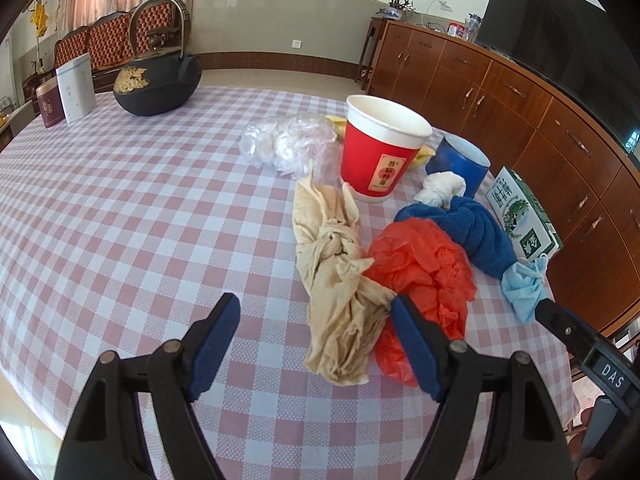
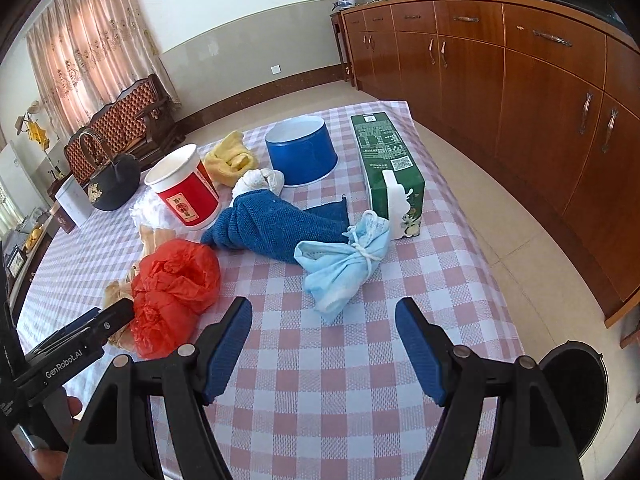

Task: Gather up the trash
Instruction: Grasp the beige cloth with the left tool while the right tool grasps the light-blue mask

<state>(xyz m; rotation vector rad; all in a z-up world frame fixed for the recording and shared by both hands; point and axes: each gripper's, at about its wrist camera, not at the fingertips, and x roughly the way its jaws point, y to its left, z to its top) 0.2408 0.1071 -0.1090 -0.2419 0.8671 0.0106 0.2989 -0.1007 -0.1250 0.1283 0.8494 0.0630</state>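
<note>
Setting: checked tabletop (image 2: pixel 320 380), litter bunched at its far right part; dark round bin (image 2: pixel 576 396) on the floor beside the tabletop edge, seen only in the right wrist view.
Left gripper (image 1: pixel 316 344): jaws wide apart, nothing held; its right pad sits in front of the beige knotted cloth (image 1: pixel 340 280), contact cannot be told.
Right gripper (image 2: pixel 324 344): jaws wide apart, empty, over bare tabletop just short of the light blue face mask (image 2: pixel 344 264) tied in a bundle.
Trash location: red plastic bag (image 1: pixel 424 276) touching the beige cloth; crumpled white tissue (image 1: pixel 440 190), clear plastic bag (image 1: pixel 288 144), mask, all on the tabletop.
Other soft items: blue knit cloth (image 2: pixel 276 226), yellow cloth (image 2: pixel 232 160); whether these count as trash cannot be told.
Containers: red paper cup (image 1: pixel 380 152) upright, inside not visible; blue tub (image 2: pixel 302 152) upright, white inside, looks empty as far as seen; green carton (image 2: pixel 388 164) lying closed; bin contents hidden.
Risk 1: beige cloth and red bag overlap, so a pinch on one may drag the other.
Risk 2: thin bag film may slip from the pads.
Risk 3: a sweep toward the tissue may tip the light red cup.
Risk 4: mask bundle may roll off the near edge if nudged.
</note>
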